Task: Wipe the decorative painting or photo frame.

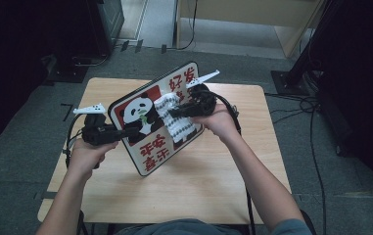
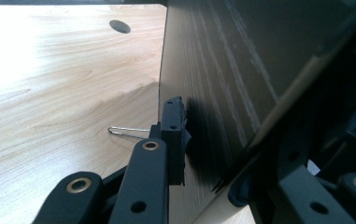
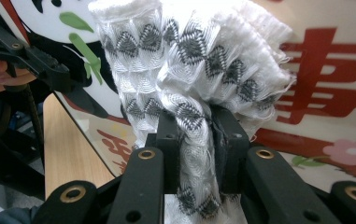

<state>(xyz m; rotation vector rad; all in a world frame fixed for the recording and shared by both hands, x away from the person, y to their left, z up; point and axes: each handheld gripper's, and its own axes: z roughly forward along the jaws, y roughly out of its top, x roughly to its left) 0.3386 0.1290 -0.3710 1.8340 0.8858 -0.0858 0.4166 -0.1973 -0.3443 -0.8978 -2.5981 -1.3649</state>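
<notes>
Person's forearms come in from the bottom of the high view, one gripper per hand, over a light wood table [image 1: 208,186].

Left gripper [image 1: 134,131]: jaws clamped on the left edge of the board [image 1: 150,147], holding it tilted up on its lower edge above the tabletop. In the left gripper view the board's dark wood-grain back [image 2: 213,84] sits between the jaws, pads pressed on the edge.

Right gripper [image 1: 173,112]: jaws pinched tight on a cloth [image 1: 176,122], white with grey zigzag/diamond weave, bunched up and pressed against the board's printed face. Right gripper view shows the cloth [image 3: 189,70] squeezed between both pads, fanning out above them.

Board print: cartoon panda [image 1: 136,115] with green bamboo leaves, red Chinese characters on cream, red border bands, a pink flower [image 3: 351,151] at lower right. The characters are too small to read with certainty. No brand seen.

Other stuff: a thin wire clip [image 2: 129,132] lying on the tabletop just beside the board edge; a round hole [image 2: 120,26] farther off in the tabletop. White marker plates on top of both grippers. Black cables trail off the table.

Room: grey carpet floor [image 1: 37,122], dark equipment at left and right, cables on the floor at right, pale wooden furniture [image 1: 252,14] at the back.
</notes>
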